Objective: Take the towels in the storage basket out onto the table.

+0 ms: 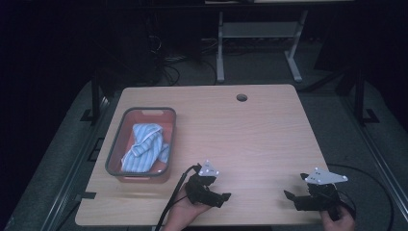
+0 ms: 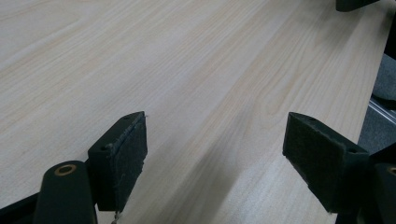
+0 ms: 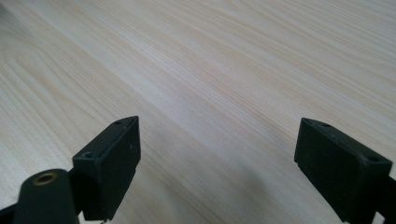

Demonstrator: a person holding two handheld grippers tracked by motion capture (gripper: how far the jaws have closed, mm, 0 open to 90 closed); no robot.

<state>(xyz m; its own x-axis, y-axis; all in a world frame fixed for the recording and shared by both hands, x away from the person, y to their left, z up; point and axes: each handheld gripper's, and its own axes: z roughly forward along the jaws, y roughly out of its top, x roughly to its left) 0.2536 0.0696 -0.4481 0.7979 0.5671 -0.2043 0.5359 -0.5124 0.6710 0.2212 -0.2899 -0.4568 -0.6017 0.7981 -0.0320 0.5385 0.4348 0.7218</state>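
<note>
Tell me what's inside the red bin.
The bin holds a crumpled blue-and-white striped cloth. Bare red floor shows around it; anything beneath the cloth is hidden.

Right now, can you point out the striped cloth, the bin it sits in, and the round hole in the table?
striped cloth (image 1: 144, 147), high view, middle of the crumpled fabric.
bin (image 1: 113, 144), high view, left grey rim.
round hole (image 1: 241, 97), high view, centre of the opening.

forearms cut off at bottom edge, basket floor under striped cloth hidden
</note>
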